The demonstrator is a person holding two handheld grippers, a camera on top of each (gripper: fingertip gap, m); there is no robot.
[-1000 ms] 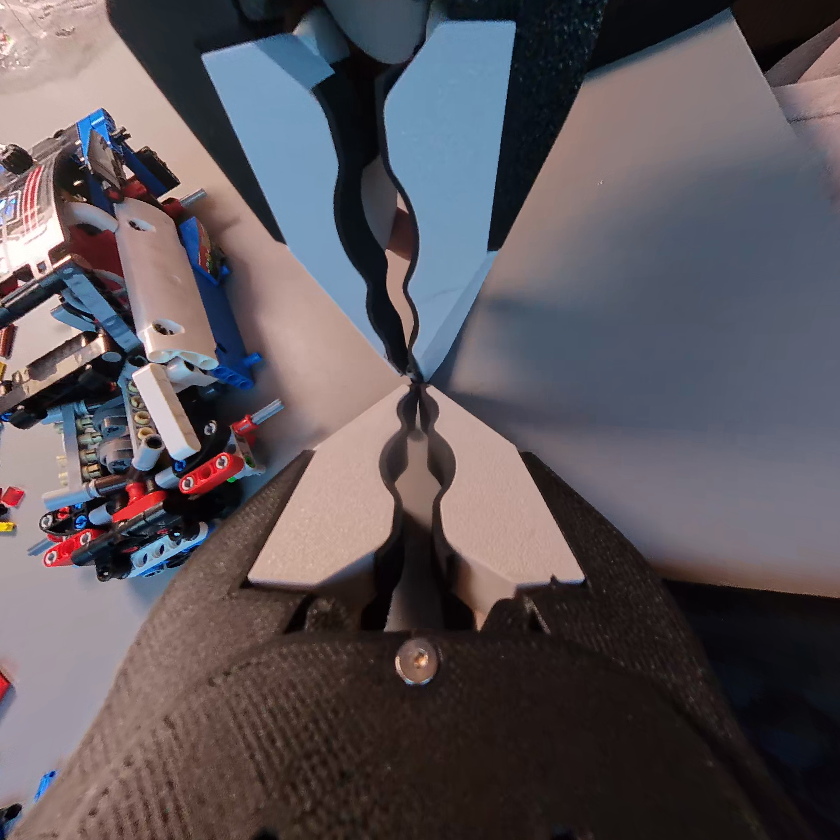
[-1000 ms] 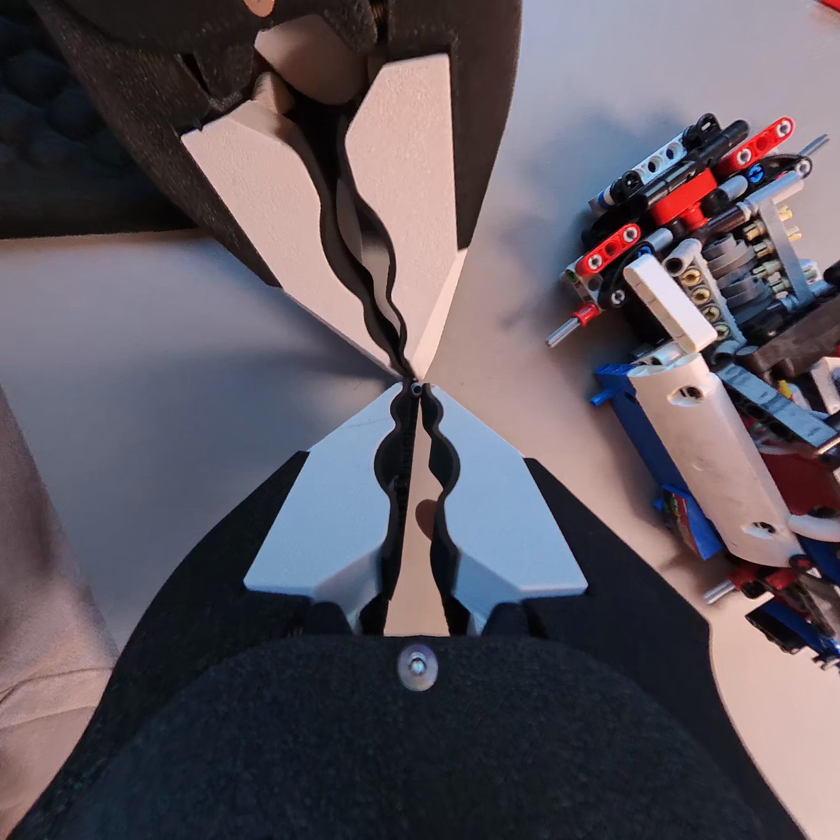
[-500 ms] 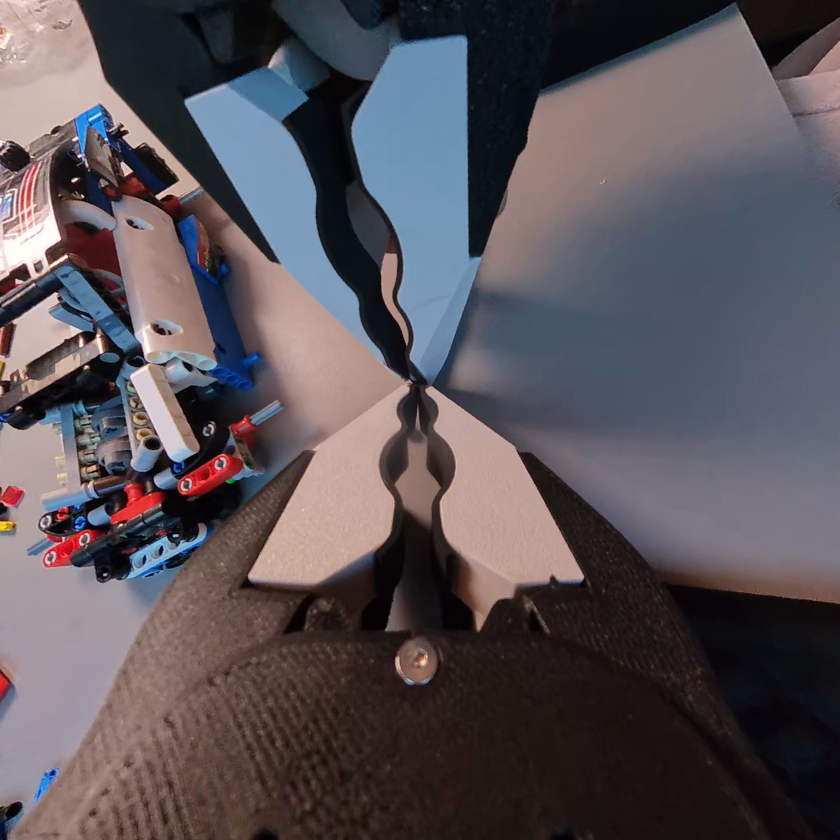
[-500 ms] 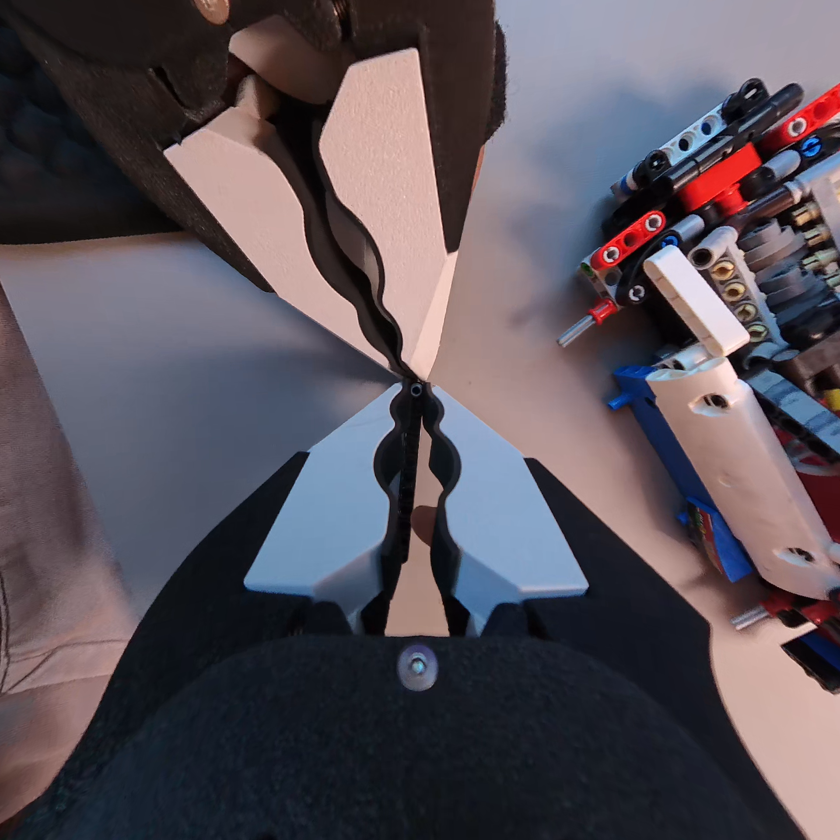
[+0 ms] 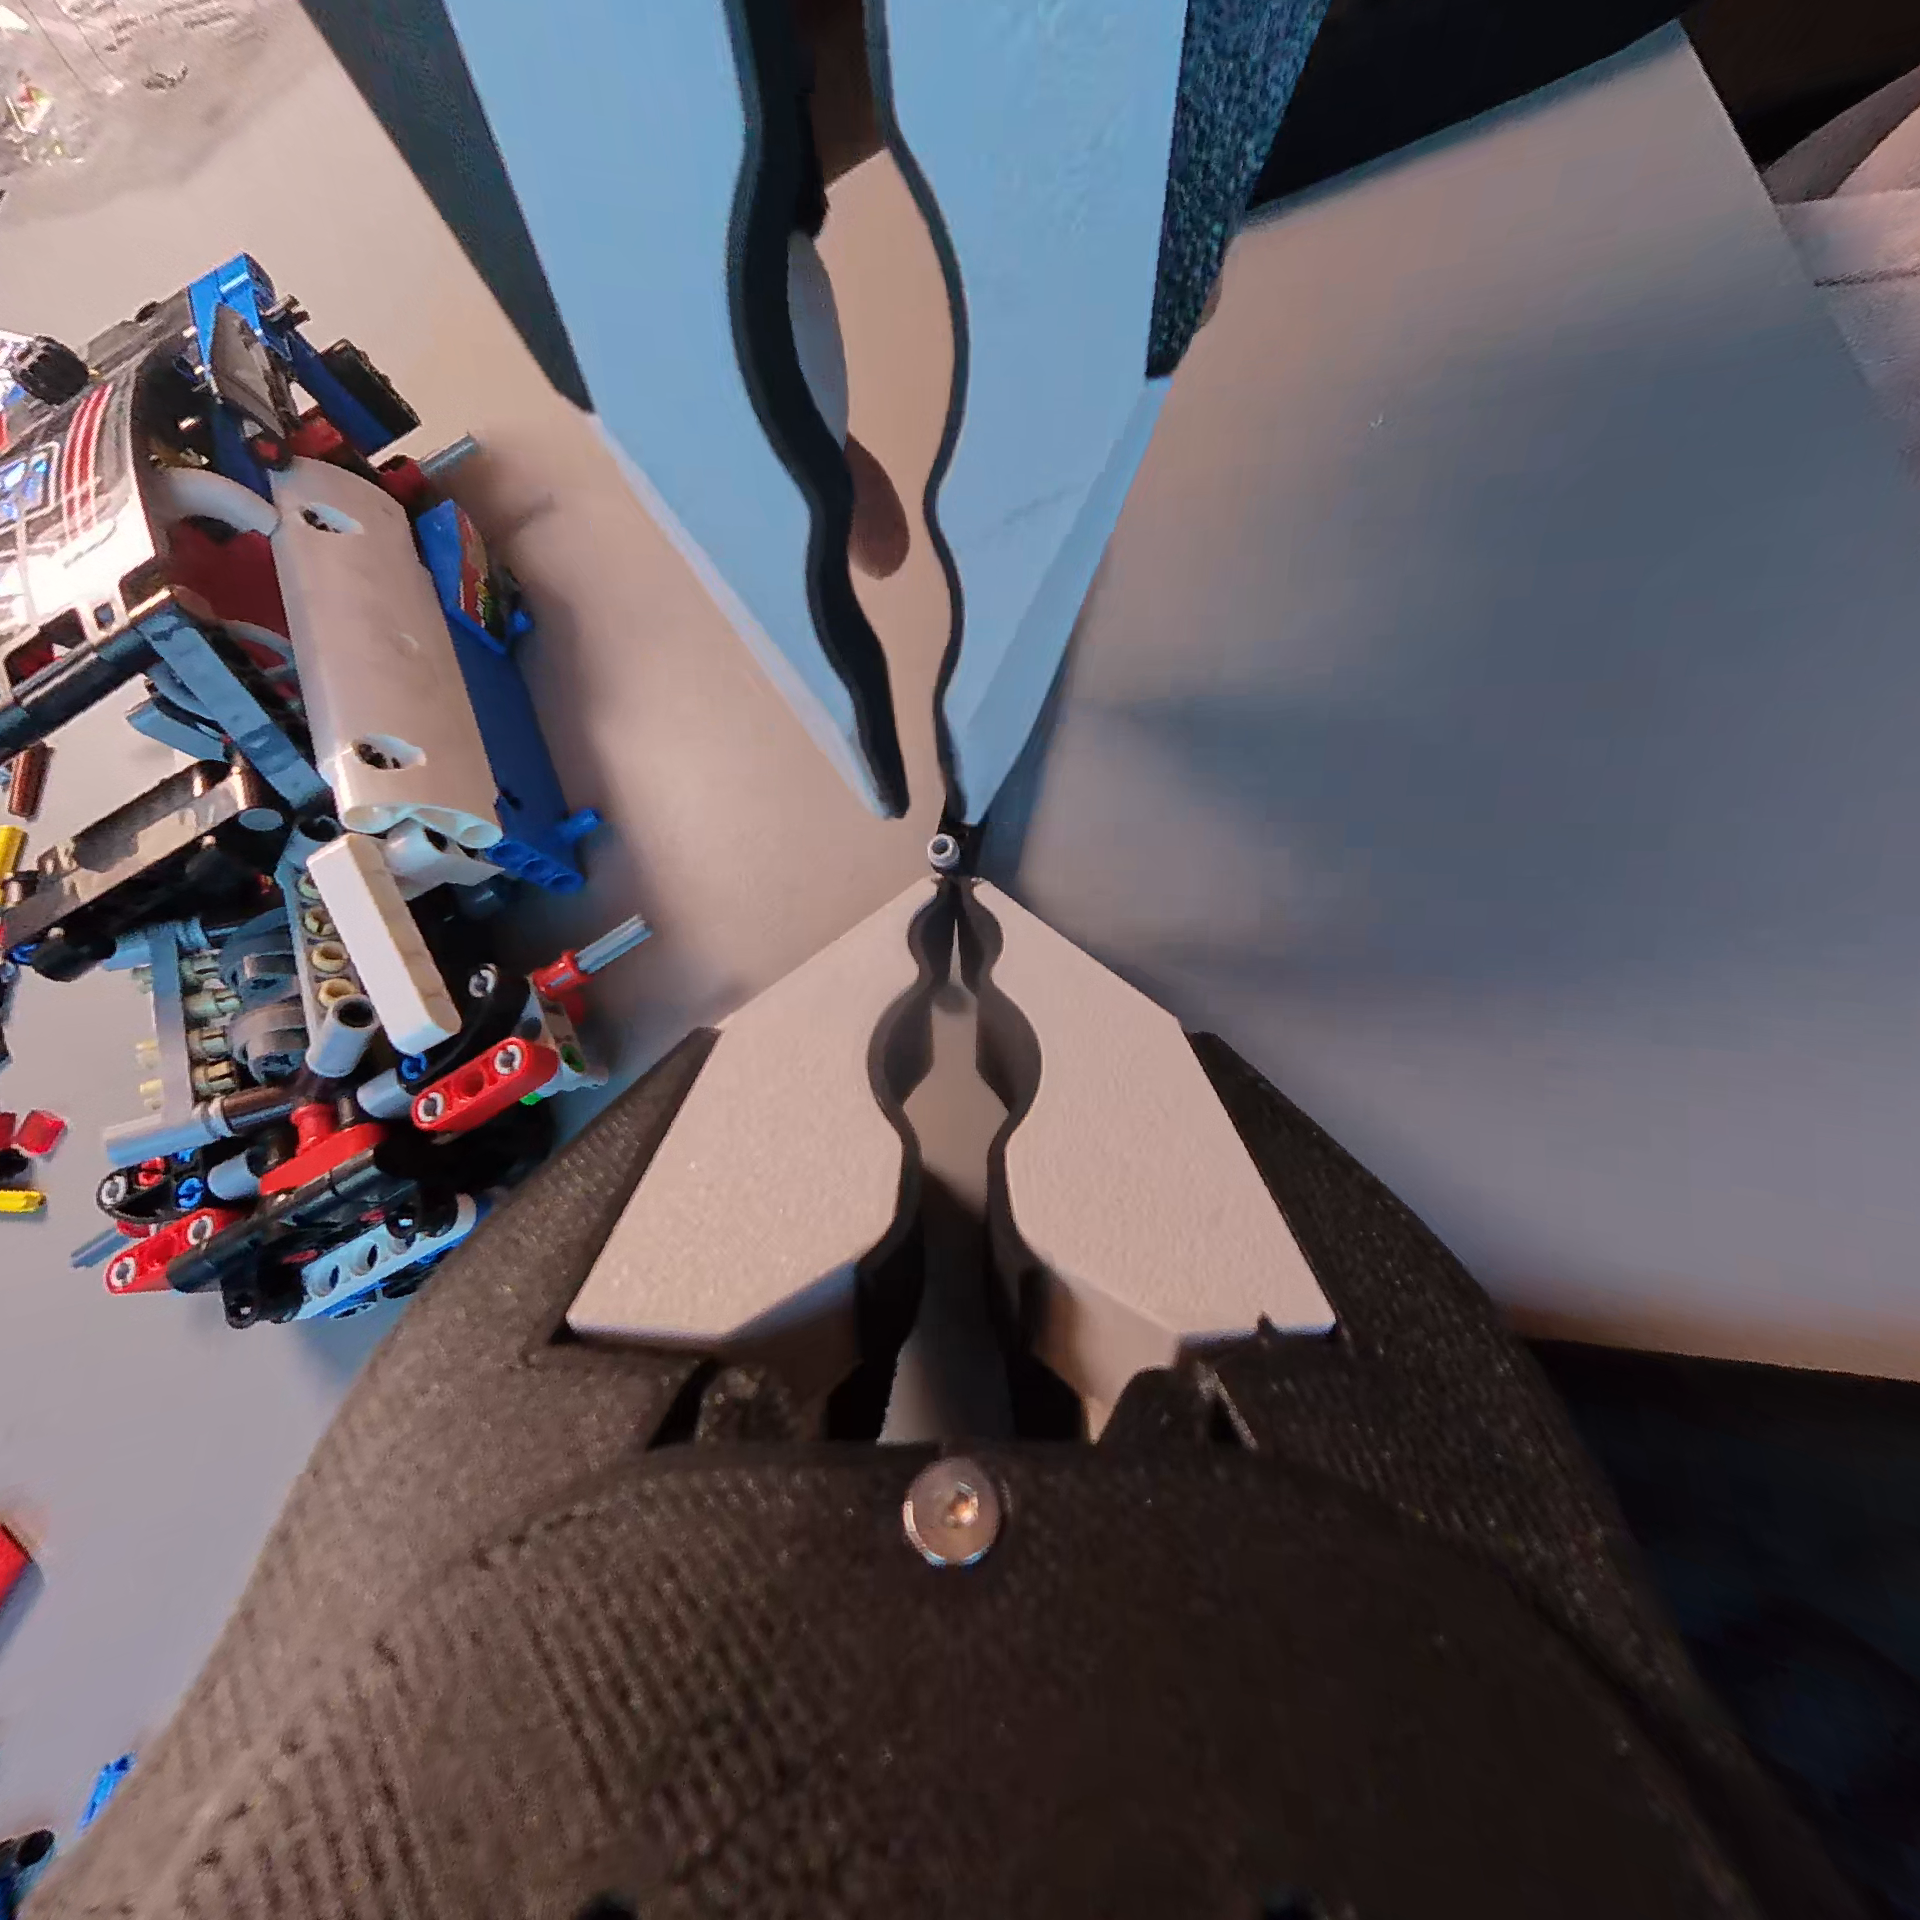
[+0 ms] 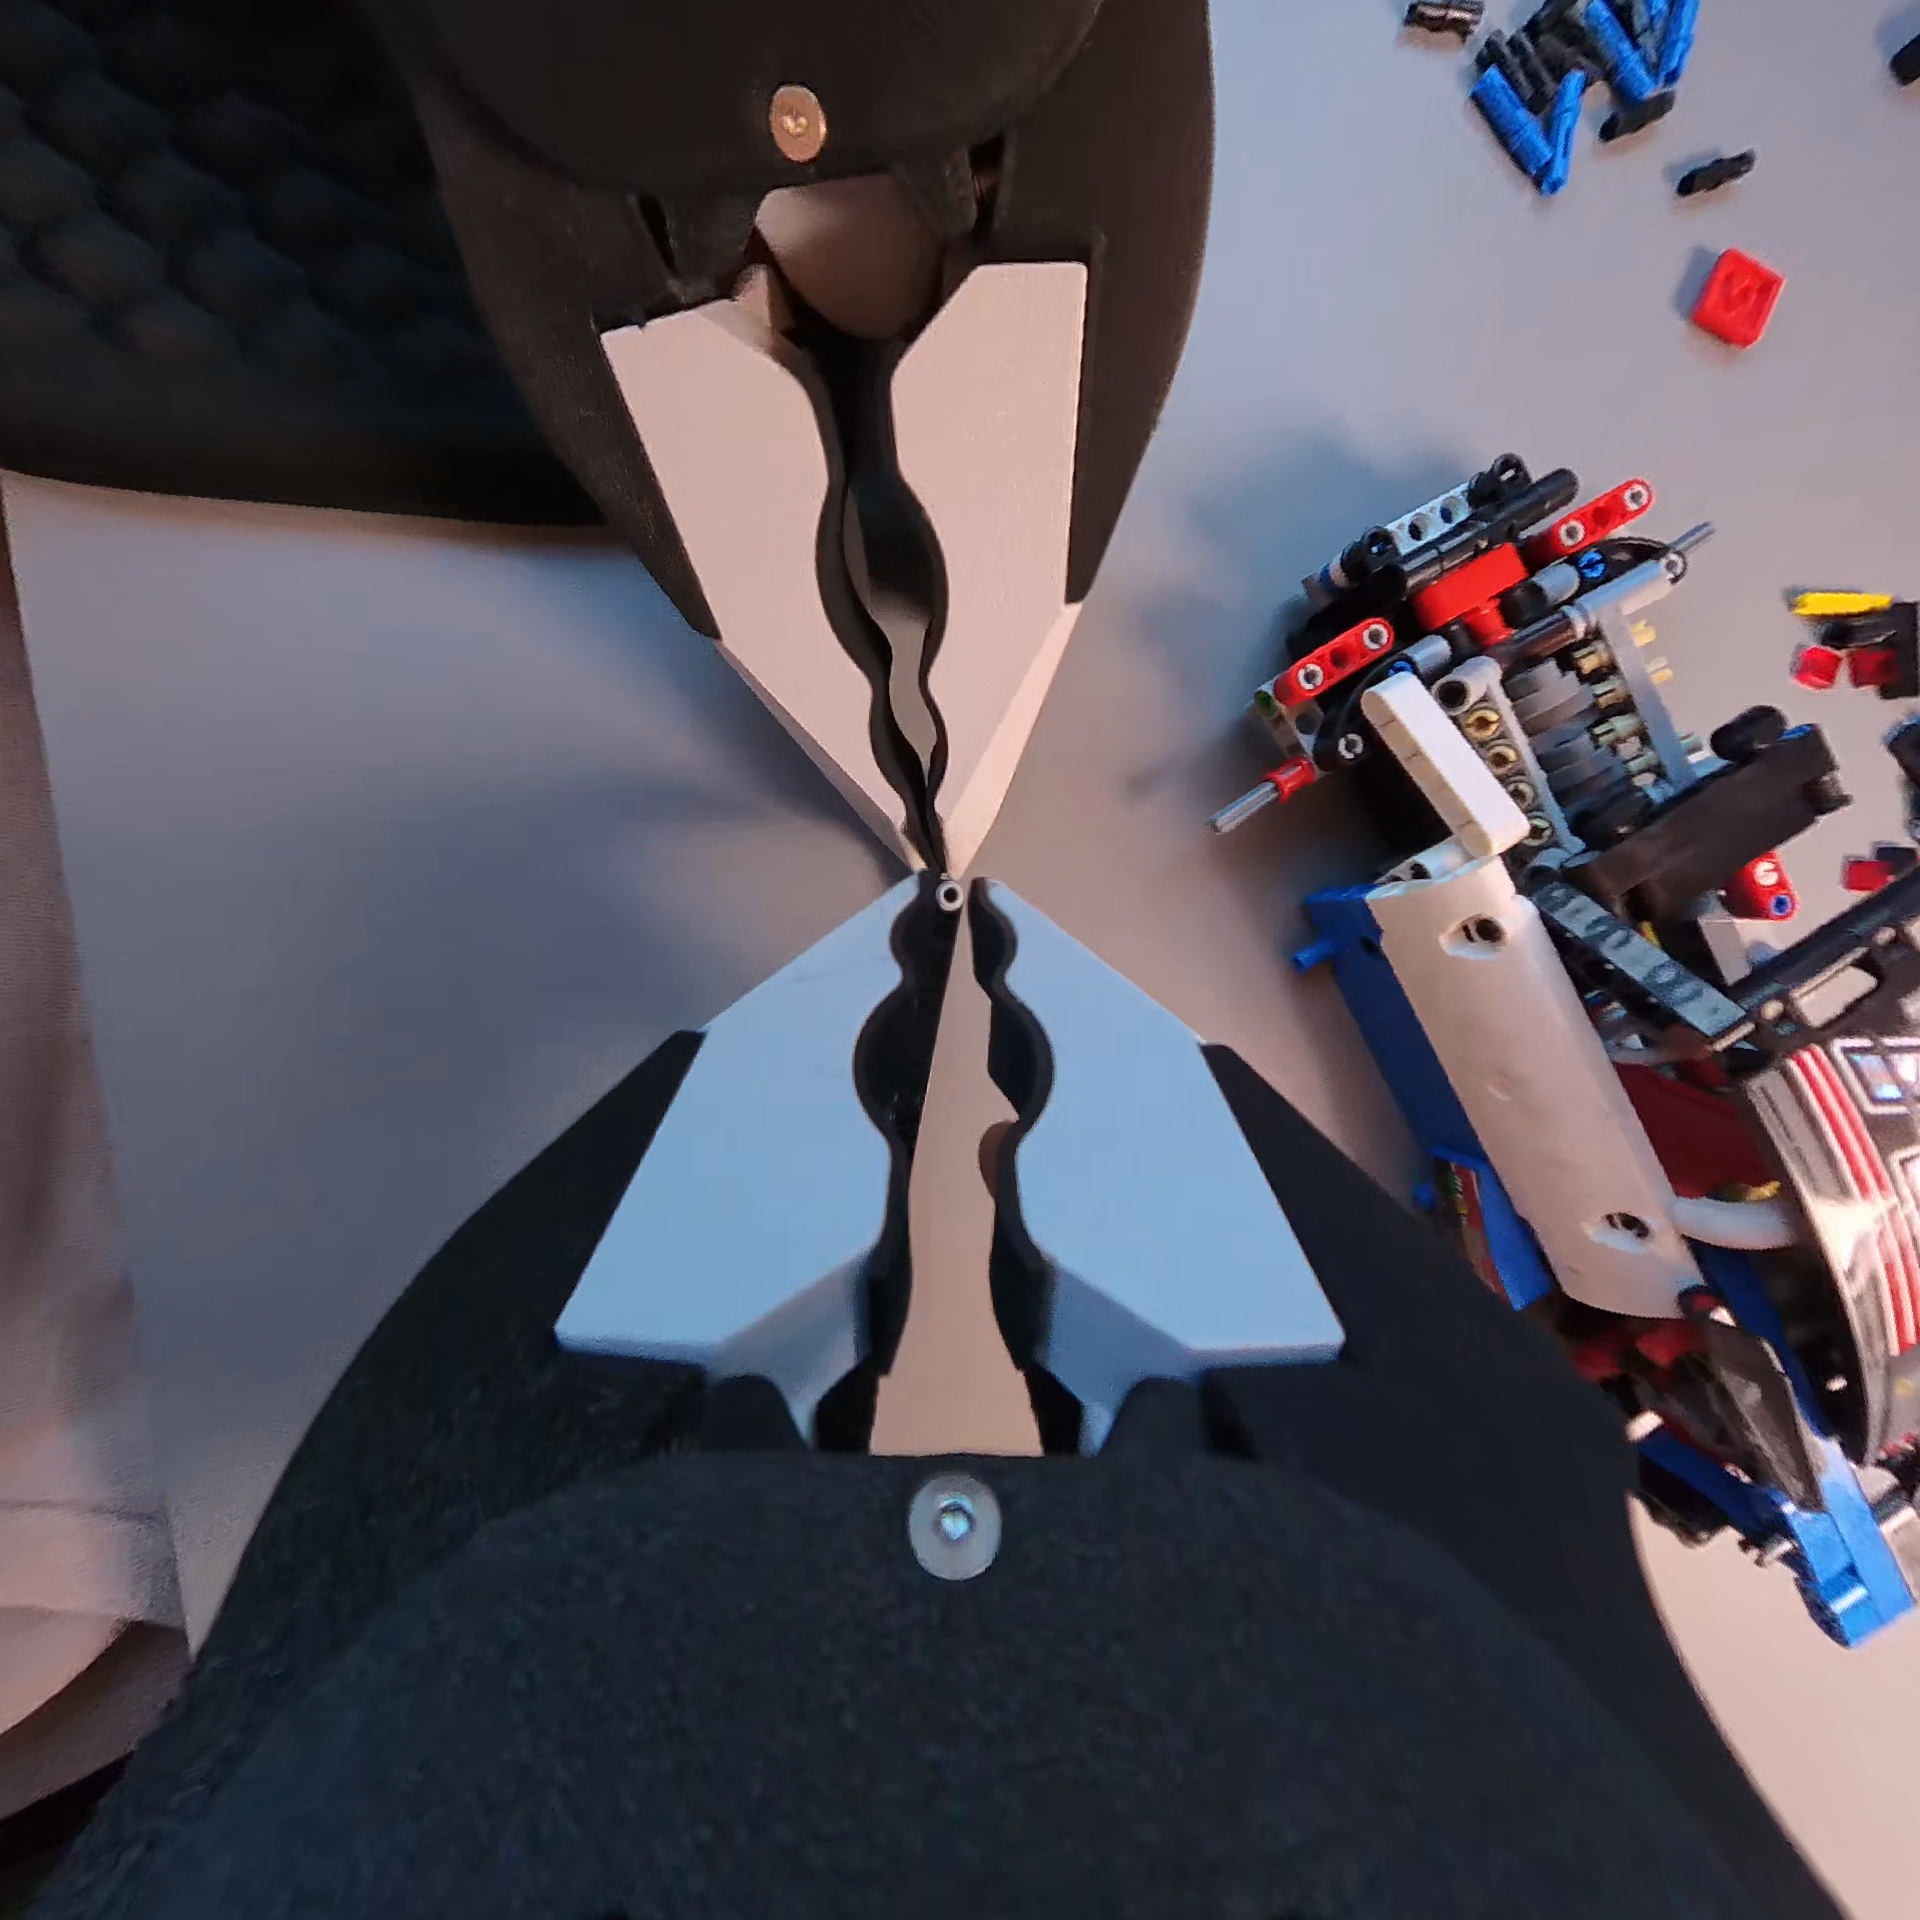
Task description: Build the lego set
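My left gripper (image 5: 951, 883) and right gripper (image 6: 951, 891) meet tip to tip low over the grey table (image 5: 1455, 831). A small grey pin (image 5: 943, 850) sits end-on at the left gripper's shut tips; it also shows in the right wrist view (image 6: 948, 896). The right gripper's jaws stand slightly apart around it, and seem not to pinch it. The half-built lego vehicle (image 5: 312, 831), white, blue, red and black, lies on its side to the left of the grippers; in the right wrist view (image 6: 1558, 935) it lies to the right.
Loose blue and black pieces (image 6: 1569, 83) and a red piece (image 6: 1735, 296) lie beyond the vehicle. Small red and yellow parts (image 5: 21, 1143) lie at the left edge. The table's edge (image 5: 1662, 1361) runs close by, dark beyond it. Pinkish cloth (image 6: 52, 1039) shows beside the table. My two grippers' fingertips are within a few centimetres of each other. The red piece (image 6: 1735, 296) is about 25 cm from both grippers' fingertips.
The right gripper, shut on the pin before, has parted its jaws a little. The left gripper stays shut at the pin. Both grippers have swung more in line with each other.
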